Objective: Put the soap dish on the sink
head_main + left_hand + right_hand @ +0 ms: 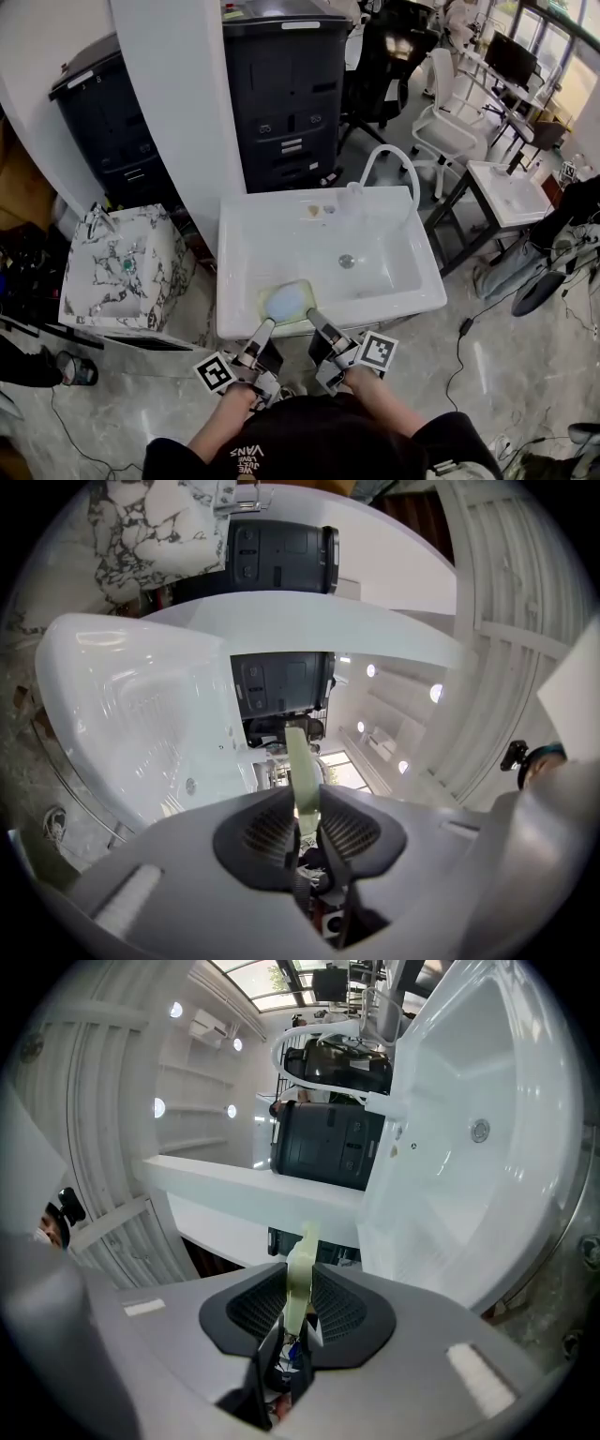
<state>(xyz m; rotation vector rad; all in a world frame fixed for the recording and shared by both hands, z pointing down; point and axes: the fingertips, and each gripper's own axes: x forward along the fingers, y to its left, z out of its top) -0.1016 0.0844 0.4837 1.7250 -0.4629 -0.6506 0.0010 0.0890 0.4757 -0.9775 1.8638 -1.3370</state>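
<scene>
Soap dish (286, 302): near rim clamped by both left gripper (266, 327) and right gripper (313, 319), at front edge of sink (394, 307); setting down and letting go remain.

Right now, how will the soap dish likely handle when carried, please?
Probably stiff: the soap dish looks level though the left gripper and right gripper pinch only its rim. Likely light for the same reason. Its smooth surface might slip.

Gripping a pale green soap dish (287, 302) with left gripper (266, 325) and right gripper (313, 317), right at the white sink (394, 305) front edge. Marbled basin (112, 281) off left.
</scene>
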